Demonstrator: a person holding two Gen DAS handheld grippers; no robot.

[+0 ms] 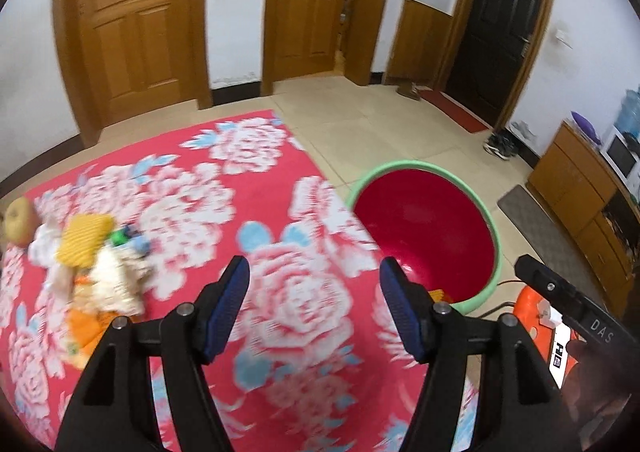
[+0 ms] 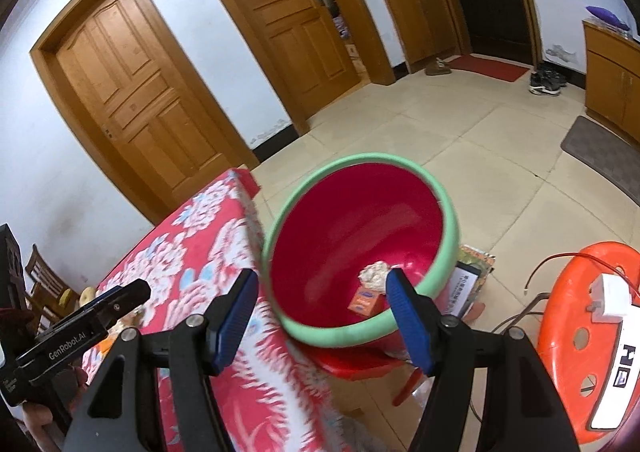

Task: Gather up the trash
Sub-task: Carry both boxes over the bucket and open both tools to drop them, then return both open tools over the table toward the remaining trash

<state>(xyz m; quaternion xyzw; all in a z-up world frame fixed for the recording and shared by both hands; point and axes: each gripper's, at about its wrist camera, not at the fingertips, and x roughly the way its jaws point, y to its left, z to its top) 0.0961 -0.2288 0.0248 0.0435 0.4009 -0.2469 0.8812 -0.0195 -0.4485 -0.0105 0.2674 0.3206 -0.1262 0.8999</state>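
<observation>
Red flowered cloth (image 1: 280, 292) over the counter, filling the left wrist view. Left gripper (image 1: 314, 310) wide apart and empty, nothing between the blue pads, hovering over bare cloth. Trash pile (image 1: 92, 272) well off to the left: yellow ribbed scrap, crumpled pale paper, something orange, a small green bit, with an apple (image 1: 18, 222) just beyond at the edge. Bin (image 1: 424, 236), red inside with a green rim, on the floor just past the counter's right edge. Right wrist view next: right gripper (image 2: 318, 318) also spread wide and holding nothing, aimed down toward the bin's mouth. Already in the bin, a crumpled paper wad (image 2: 374, 274) and a small orange box (image 2: 364, 302). Orange stool (image 2: 580, 332) close by on the right, carrying a white device and thin wires. Most of the trash apparently yet to be collected. Risks from here: a loose pile of light, mixed scraps, so a pinch could catch only one piece and scatter or drag the rest; a grab snagging the cloth and pulling it along; the apple taken by mistake if not meant as trash; a drop released too early, landing between counter edge and bin; a swing toward the bin brushing the stool's wires.
</observation>
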